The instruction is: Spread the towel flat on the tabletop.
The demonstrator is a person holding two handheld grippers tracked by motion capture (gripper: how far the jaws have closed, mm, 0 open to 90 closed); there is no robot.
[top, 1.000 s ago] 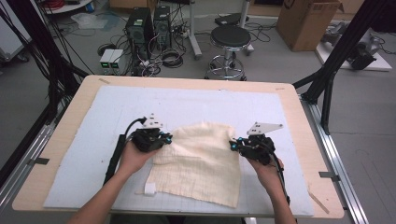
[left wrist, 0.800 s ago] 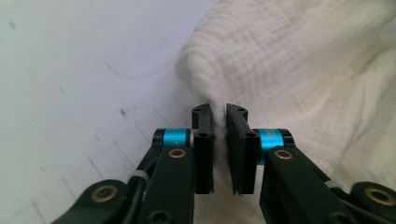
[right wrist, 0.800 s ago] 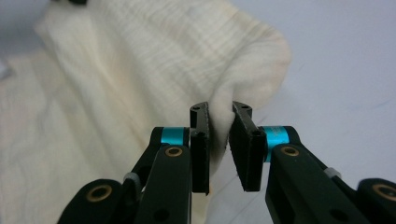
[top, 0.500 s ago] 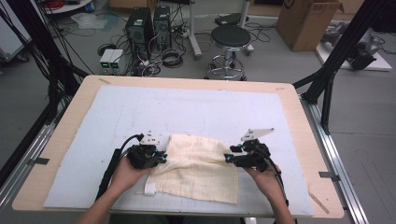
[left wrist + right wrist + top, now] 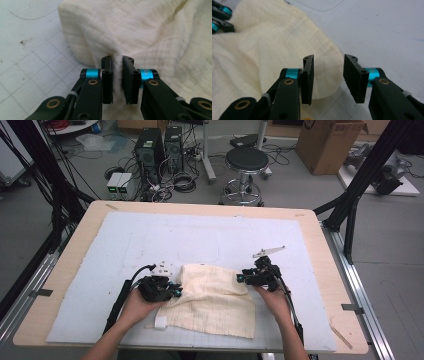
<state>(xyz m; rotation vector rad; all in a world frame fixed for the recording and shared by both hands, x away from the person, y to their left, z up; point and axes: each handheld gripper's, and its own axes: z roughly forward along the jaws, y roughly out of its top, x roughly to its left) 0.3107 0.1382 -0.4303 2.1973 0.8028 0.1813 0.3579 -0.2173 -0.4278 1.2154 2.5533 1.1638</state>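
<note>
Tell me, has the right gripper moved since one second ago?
Yes. The right gripper came toward the table's near edge, folding the cream cloth.

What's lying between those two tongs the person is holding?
The cream cloth spans the stretch between the left tongs and the right tongs; the high view shows it.

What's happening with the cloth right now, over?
Left gripper shut on cloth. Right gripper open at cloth's edge. Nothing in the way.
</note>
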